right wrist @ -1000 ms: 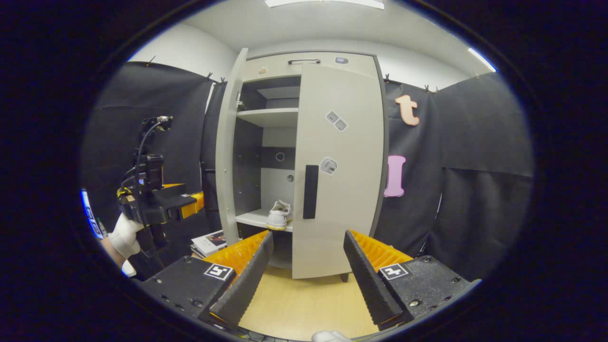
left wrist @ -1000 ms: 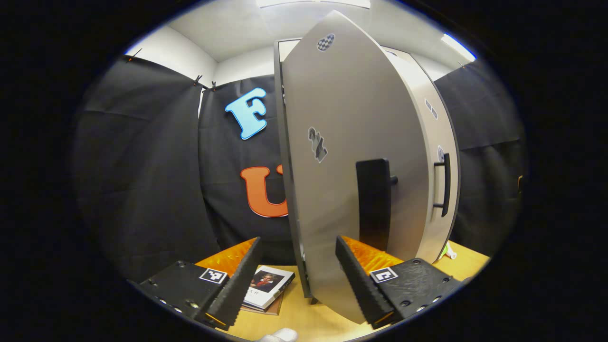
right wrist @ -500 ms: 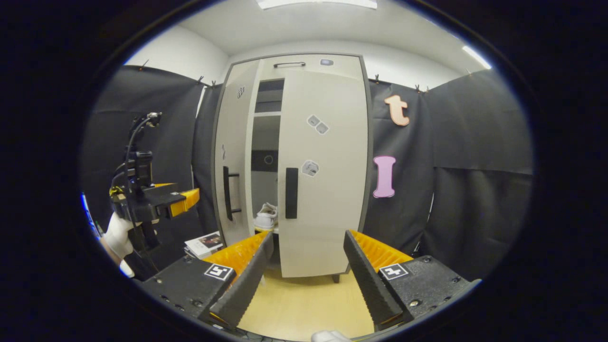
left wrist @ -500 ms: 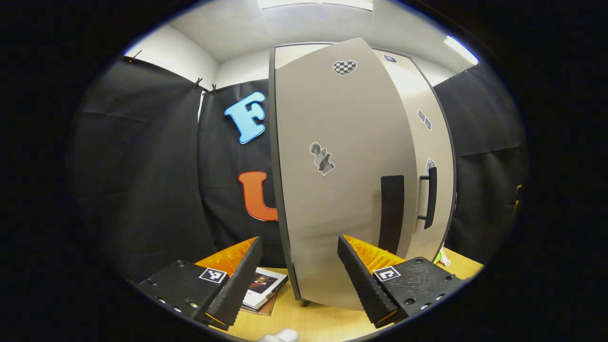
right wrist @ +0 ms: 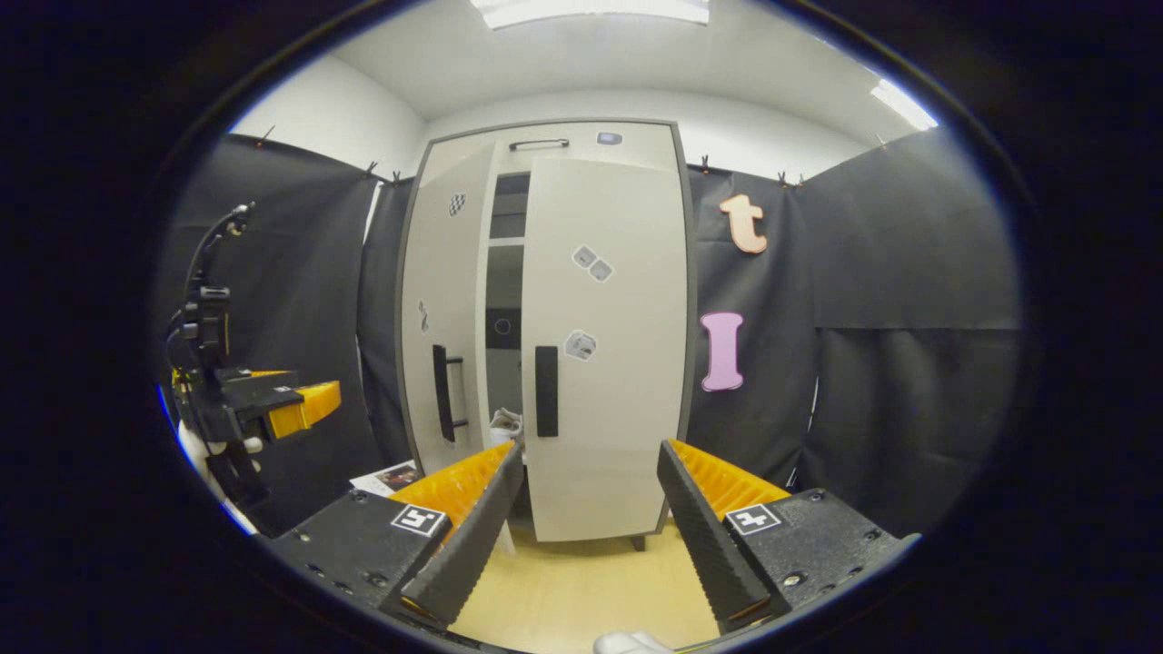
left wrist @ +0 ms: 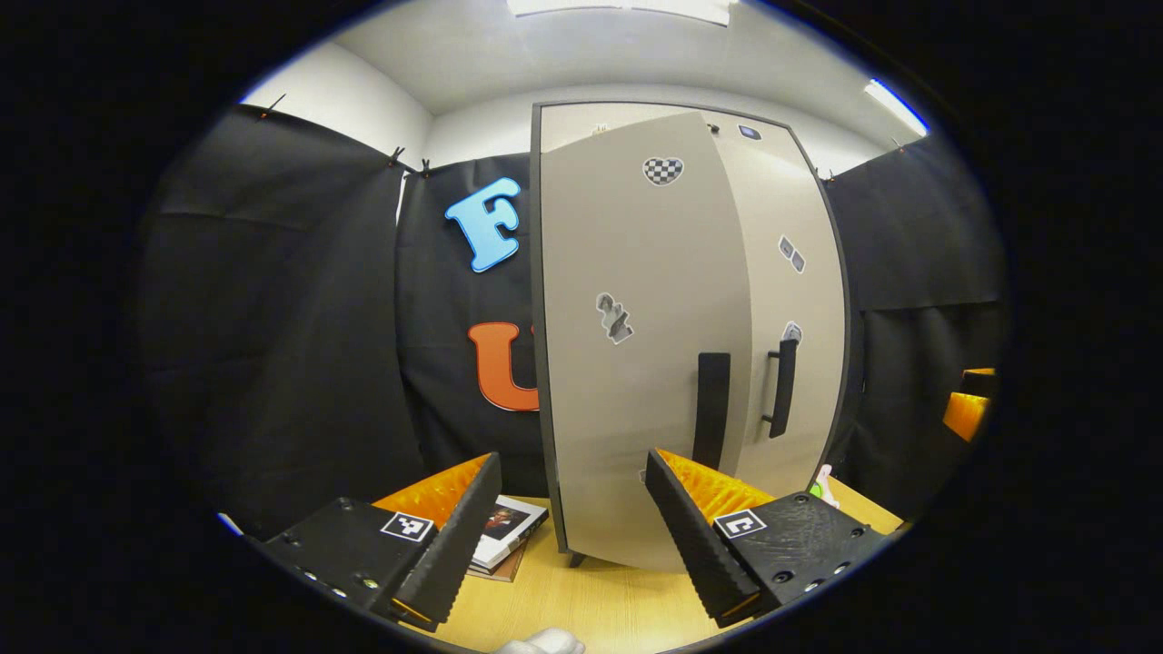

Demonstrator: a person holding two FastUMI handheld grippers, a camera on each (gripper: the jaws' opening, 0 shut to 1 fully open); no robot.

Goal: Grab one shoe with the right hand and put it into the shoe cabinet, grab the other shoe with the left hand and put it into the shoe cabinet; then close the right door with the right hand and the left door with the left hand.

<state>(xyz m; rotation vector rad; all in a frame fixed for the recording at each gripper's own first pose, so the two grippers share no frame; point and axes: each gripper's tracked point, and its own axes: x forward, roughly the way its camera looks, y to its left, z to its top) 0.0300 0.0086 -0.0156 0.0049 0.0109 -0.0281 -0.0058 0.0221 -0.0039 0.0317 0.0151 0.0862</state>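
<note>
- The left gripper (left wrist: 572,527) stands with its two fingers wide apart and nothing between them, above the pale wooden floor (left wrist: 600,609); in the right gripper view it hangs at the far left (right wrist: 304,404), held in a white-gloved hand (right wrist: 195,445), well apart from the cabinet.
- The right gripper (right wrist: 591,518) is also spread wide and holds nothing, facing the cabinet front.
- The tall light-grey shoe cabinet (right wrist: 545,327) with a dark frame stands against the black cloth wall.
- Its left door (right wrist: 441,309), with a black bar handle (right wrist: 442,392), stands slightly ajar, leaving a narrow gap beside the right door (right wrist: 604,345).
- The right door, with a flat black handle (right wrist: 546,391), lies flush or nearly so with the frame.
- Through the gap a white shoe (right wrist: 505,423) shows on a low shelf inside; the second shoe cannot be made out.
- A small stack of books (left wrist: 504,536) lies on the floor just left of the cabinet.
</note>
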